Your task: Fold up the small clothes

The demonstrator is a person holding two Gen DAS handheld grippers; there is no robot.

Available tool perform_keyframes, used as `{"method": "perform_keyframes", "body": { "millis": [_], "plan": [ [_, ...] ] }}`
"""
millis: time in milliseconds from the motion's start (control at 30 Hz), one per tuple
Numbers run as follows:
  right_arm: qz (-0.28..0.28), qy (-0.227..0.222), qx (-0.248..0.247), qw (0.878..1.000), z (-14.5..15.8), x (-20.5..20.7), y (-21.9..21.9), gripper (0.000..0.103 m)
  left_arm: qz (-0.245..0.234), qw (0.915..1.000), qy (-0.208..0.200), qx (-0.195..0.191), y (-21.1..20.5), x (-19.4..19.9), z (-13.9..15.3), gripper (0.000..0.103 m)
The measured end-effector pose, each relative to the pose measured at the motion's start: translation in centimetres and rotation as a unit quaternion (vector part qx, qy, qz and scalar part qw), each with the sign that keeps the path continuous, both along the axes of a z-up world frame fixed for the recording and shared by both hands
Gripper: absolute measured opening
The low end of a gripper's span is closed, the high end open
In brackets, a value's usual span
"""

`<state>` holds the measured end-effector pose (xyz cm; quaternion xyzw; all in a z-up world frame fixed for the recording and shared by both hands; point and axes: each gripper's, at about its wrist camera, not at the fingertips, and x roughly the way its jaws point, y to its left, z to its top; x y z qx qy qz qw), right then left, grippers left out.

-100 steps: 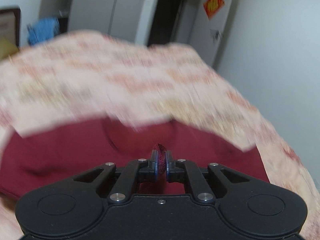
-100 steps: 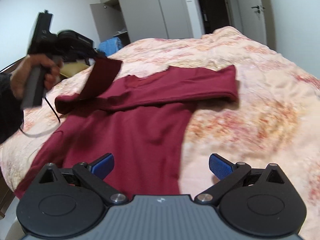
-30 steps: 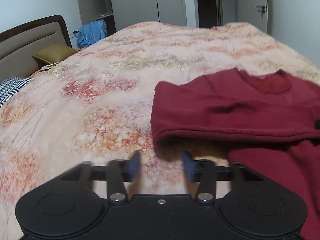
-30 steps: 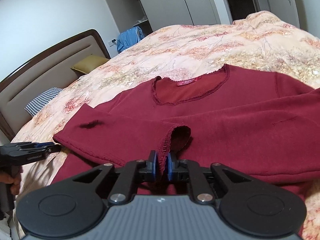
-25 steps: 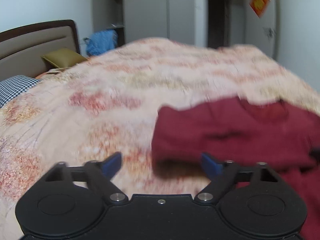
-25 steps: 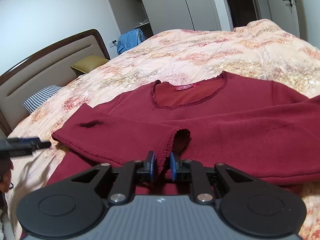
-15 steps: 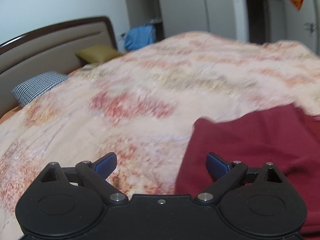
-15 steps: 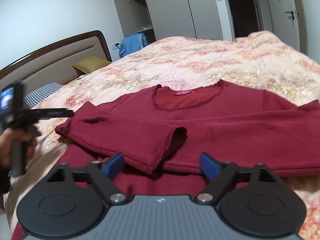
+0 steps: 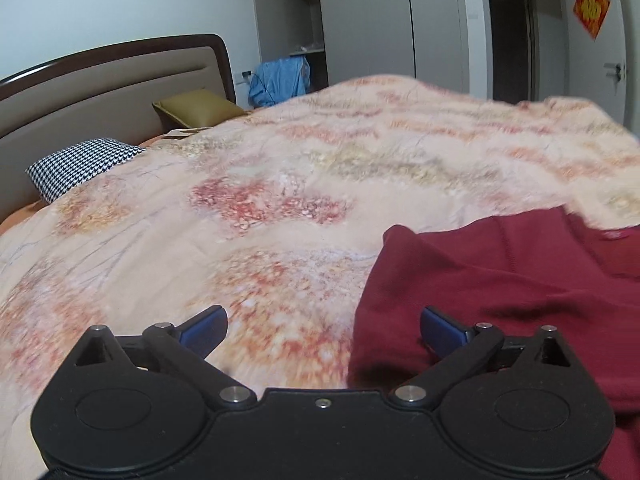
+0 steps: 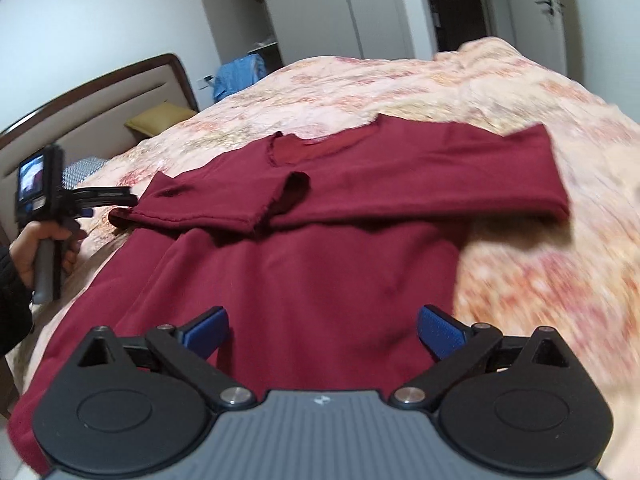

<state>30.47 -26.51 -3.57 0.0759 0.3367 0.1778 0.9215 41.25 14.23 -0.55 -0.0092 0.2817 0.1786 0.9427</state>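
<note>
2 grippers are opening, jaws spread wide and nothing pinched: the right gripper point(image 10: 322, 330) hangs over the maroon top point(image 10: 320, 264), the left gripper point(image 9: 322, 326) beside its folded edge. Both sleeves lie folded across the chest on the floral bedspread point(image 9: 280, 184).

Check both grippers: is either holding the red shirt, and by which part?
Neither. The left gripper and right gripper are opening, nothing between the jaws; the red shirt lies loose on the bedspread.
</note>
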Motion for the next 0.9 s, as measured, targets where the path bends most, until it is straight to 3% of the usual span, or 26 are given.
{"method": "perform_keyframes", "body": {
  "millis": [167, 300, 533, 633, 733, 800, 900],
  "plan": [
    [-0.027, 0.009, -0.002, 1.000, 0.3, -3.8, -2.1, 0.103, -0.028, 0.9985, -0.030, -0.036, -1.1, -7.1, 2.4, 0.102],
    [-0.038, 0.016, 0.006, 0.999, 0.1, -7.2, -3.8, 0.103, -0.084, 0.9931, -0.036, -0.073, -2.7, -12.9, 3.1, 0.102],
    [-0.044, 0.022, 0.030, 0.998, -0.3, -12.5, -5.4, 0.103, -0.181, 0.9793, 0.011, -0.091, -6.9, -21.9, -0.3, 0.102],
    [-0.053, 0.025, 0.065, 0.996, -0.4, -14.4, -6.1, 0.103, -0.193, 0.9745, 0.035, -0.109, -7.2, -24.4, -2.1, 0.102],
    [-0.066, 0.024, 0.098, 0.993, -0.5, -15.7, -6.7, 0.102, -0.188, 0.9695, 0.049, -0.150, -6.4, -25.8, -3.2, 0.102],
    [-0.077, 0.021, 0.101, 0.992, -0.5, -16.1, -6.7, 0.096, -0.183, 0.9618, 0.057, -0.196, -5.5, -26.3, -3.7, 0.099],
    [-0.091, 0.019, 0.096, 0.991, -0.4, -16.3, -6.6, 0.075, -0.186, 0.9485, 0.069, -0.247, -4.5, -26.3, -4.1, 0.087]
  ]
}}
